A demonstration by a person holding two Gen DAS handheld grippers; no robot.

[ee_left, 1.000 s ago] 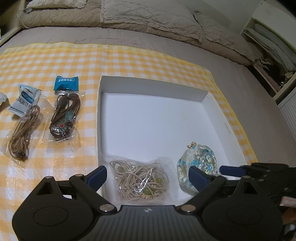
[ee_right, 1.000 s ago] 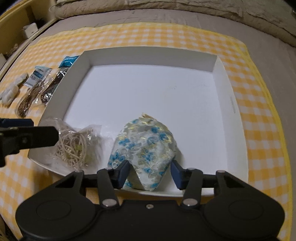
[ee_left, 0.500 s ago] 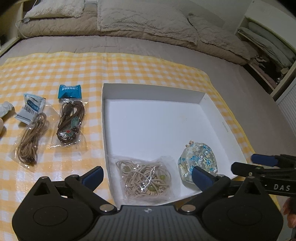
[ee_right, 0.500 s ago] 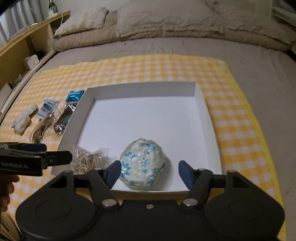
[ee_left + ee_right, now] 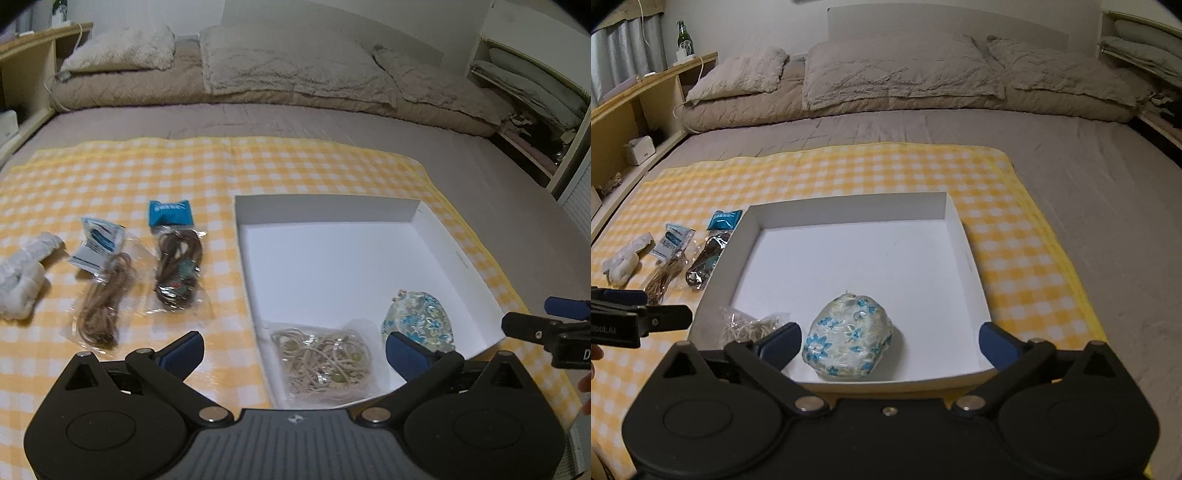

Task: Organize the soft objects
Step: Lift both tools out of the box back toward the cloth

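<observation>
Rounded blue-flowered fabric pouch [image 5: 847, 334] lies loose in the white box [image 5: 971, 266].

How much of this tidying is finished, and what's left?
Two things already lie in the white box: the floral pouch and a bag of pale cord. Nothing is in hand; the right gripper is opening, empty. Left on the checked cloth: two bagged brown cords and a white bundle.
</observation>
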